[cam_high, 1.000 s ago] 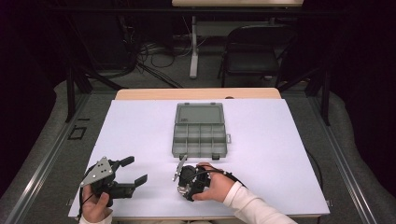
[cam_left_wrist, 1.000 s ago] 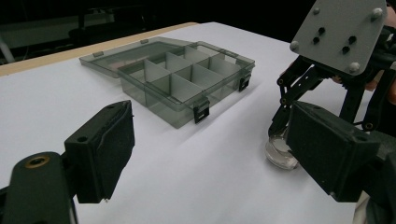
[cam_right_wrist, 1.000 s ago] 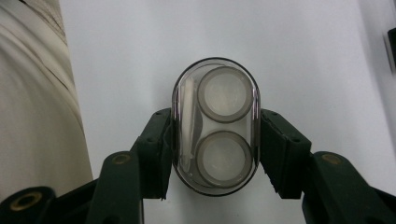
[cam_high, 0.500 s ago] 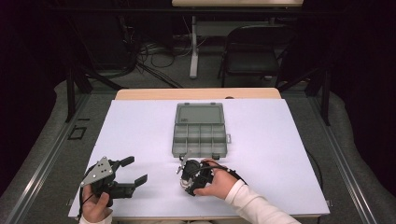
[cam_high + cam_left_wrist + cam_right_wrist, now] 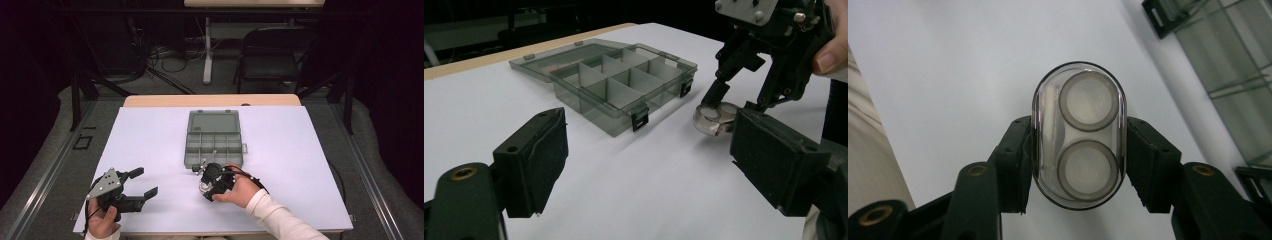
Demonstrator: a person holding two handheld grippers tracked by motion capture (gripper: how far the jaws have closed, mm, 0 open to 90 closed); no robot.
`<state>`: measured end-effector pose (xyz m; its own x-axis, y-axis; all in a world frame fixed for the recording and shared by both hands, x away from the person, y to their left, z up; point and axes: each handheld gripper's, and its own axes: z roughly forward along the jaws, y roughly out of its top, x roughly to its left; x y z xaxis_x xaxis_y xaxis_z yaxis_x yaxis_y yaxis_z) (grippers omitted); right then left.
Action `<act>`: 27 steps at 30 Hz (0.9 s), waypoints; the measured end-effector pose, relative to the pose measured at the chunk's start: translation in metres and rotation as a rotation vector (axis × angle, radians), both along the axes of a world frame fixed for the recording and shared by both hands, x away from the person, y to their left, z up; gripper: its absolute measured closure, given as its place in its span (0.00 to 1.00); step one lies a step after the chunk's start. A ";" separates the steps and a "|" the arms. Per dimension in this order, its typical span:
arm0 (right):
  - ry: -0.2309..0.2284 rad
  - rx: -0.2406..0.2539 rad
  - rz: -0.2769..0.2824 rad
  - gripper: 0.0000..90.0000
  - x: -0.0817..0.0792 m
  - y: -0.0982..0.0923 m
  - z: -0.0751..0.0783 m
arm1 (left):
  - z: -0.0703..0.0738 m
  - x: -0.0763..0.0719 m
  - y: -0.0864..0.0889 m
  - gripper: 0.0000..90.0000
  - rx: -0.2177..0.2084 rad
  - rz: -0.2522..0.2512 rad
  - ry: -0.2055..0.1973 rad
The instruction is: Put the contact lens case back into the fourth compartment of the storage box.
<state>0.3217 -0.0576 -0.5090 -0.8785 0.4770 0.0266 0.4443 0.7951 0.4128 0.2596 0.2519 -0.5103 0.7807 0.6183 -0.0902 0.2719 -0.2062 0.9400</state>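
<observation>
A clear oval case (image 5: 1078, 135) with two round discs inside sits between the pads of my right gripper (image 5: 1079, 127), which is shut on its long sides. From the left gripper view the case (image 5: 714, 117) hangs at or just above the white sheet, under the right gripper (image 5: 736, 105). Just beyond it lies a grey compartment box (image 5: 214, 145), lid folded back. In the high view my right gripper (image 5: 202, 177) is at the box's near edge. Over the sheet's near left, my left gripper (image 5: 145, 181) stands open and holds nothing, its pads (image 5: 536, 160) wide apart.
A white sheet (image 5: 150, 140) covers most of the table, with a wooden strip (image 5: 210, 100) bare at the far edge. The box's compartments (image 5: 624, 85) look empty, and a corner of the box (image 5: 1238, 65) shows in the right gripper view. A chair (image 5: 272, 50) stands beyond the table.
My right gripper has moved a little forward, toward the box's near edge, with the case in it. The left gripper has stayed in place and open.
</observation>
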 end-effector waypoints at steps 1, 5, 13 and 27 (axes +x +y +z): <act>0.001 0.003 -0.007 0.54 0.001 -0.002 0.001 | 0.000 0.000 0.000 0.18 -0.001 0.003 -0.001; 0.002 0.014 -0.052 0.54 0.006 -0.010 0.005 | 0.000 0.000 0.000 0.18 0.000 0.000 0.000; 0.006 0.031 -0.122 0.54 0.017 -0.027 0.012 | 0.000 0.000 0.000 0.18 0.001 0.001 0.000; 0.000 0.043 -0.214 0.54 0.031 -0.053 0.021 | 0.000 0.000 0.000 0.18 0.001 0.001 0.000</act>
<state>0.3530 -0.1107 -0.4882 -0.7575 0.6508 0.0510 0.6009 0.6646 0.4440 0.2596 0.2518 -0.5102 0.7804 0.6189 -0.0892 0.2717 -0.2070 0.9399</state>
